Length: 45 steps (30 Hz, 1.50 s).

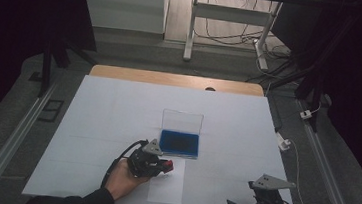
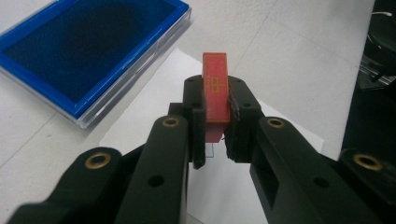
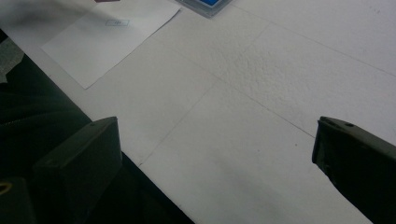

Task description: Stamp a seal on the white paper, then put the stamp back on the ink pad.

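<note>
Dim, soft focus, dark edges

Small red rectangular card (image 2: 215,88) w/ gold cross-like markings stands on edge, clamped btwn left gripper (image 2: 215,125) pads, above white paper sheet (image 2: 154,88) just beside blue-lined clear case (image 2: 93,51).

We see the counter (image 1: 116,126) covered in white across the middle of the frame, its wooden far edge bare at the top. Near the centre lies an open clear case (image 1: 179,143) with a blue lining; below it lies a white paper sheet (image 1: 167,187).
</note>
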### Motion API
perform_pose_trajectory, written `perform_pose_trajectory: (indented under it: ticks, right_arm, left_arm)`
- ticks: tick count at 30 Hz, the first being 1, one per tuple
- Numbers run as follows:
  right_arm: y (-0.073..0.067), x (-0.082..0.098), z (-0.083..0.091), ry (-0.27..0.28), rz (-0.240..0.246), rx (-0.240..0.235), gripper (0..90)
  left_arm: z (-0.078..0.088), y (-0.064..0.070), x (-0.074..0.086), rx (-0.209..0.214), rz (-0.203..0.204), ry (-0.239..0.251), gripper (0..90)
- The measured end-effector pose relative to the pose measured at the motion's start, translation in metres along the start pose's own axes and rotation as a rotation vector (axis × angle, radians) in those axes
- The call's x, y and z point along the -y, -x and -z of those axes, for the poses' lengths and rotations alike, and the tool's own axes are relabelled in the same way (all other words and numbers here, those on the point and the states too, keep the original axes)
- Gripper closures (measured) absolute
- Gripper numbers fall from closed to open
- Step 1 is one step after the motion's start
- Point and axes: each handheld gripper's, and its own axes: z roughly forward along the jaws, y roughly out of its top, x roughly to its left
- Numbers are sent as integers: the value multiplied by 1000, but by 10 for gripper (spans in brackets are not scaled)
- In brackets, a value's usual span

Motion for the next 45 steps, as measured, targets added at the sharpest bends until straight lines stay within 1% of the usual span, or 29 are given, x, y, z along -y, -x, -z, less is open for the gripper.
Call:
perform_pose_trajectory:
  ticks: [3,10,19,25,30,39,42,45]
  right_arm:
    - [0,0,0,1,0,-1,17]
    - [0,0,0,1,-2,-1,17]
    - [0,0,0,-1,1,1,17]
    - [0,0,0,-2,-1,2,17]
    - [0,0,0,-3,-1,2,17]
    - [0,1,0,-2,-6,1,17]
    - [0,0,-1,-9,-1,4,17]
    - [0,0,-1,-5,-8,3,17]
  left_arm:
    - [2,1,-2,0,-10,2,797]
    - [8,1,-6,0,-11,24,796]
    - [17,-2,-12,2,-14,41,796]
    - [25,-5,-17,-4,-14,65,796]
    - [30,-8,-19,-10,-15,73,796]
    - [34,-12,-25,-17,-12,86,796]
    - [34,-15,-26,-18,-4,90,796]
    - [35,-17,-27,-19,1,93,796]
